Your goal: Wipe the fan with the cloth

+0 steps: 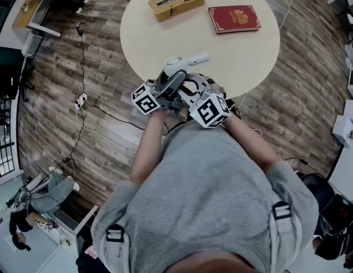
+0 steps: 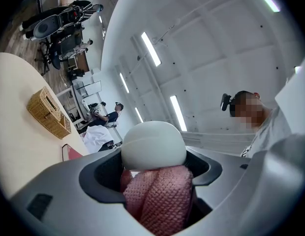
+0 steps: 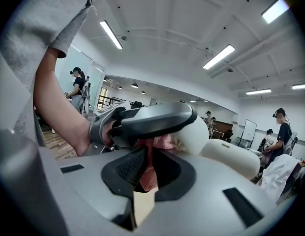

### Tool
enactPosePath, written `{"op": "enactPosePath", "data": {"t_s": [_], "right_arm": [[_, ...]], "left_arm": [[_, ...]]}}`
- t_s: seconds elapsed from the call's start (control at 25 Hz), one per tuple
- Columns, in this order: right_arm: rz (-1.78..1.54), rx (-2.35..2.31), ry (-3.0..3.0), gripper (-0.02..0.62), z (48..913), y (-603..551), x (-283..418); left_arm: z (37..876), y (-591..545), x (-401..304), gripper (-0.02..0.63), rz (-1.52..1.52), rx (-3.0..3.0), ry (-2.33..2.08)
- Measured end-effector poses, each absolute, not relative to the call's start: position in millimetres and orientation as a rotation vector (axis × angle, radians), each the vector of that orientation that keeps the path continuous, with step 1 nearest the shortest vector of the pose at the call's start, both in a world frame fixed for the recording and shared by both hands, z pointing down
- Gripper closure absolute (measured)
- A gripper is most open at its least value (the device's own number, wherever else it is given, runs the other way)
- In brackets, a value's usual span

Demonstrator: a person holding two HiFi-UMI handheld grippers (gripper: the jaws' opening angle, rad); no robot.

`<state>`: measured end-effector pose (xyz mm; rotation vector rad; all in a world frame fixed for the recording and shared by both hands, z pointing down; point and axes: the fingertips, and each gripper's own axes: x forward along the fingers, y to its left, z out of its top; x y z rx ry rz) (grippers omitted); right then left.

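Pink knit cloth: soft, light, bunches easily; best taken by gathered fold. White fan looks light, smooth, probably slippery; handle safest hold. Fan sits at bench near edge, between grippers. Left gripper fingers clamped on cloth wad, against fan dome. Right gripper fingers pinch thin cloth fold. Only head view shows bench position; only gripper views show cloth.
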<state>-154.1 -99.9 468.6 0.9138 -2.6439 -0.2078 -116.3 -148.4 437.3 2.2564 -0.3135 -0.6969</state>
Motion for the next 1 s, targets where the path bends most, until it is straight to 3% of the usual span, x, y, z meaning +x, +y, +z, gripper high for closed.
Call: {"op": "enactPosePath", "data": {"t_s": [1.0], "right_arm": [[-0.228,1.279,-2.459,0.555,465,-138,-55]], "left_arm": [[450,-143,-138,0.224,-0.638,2.287,-0.358]]}}
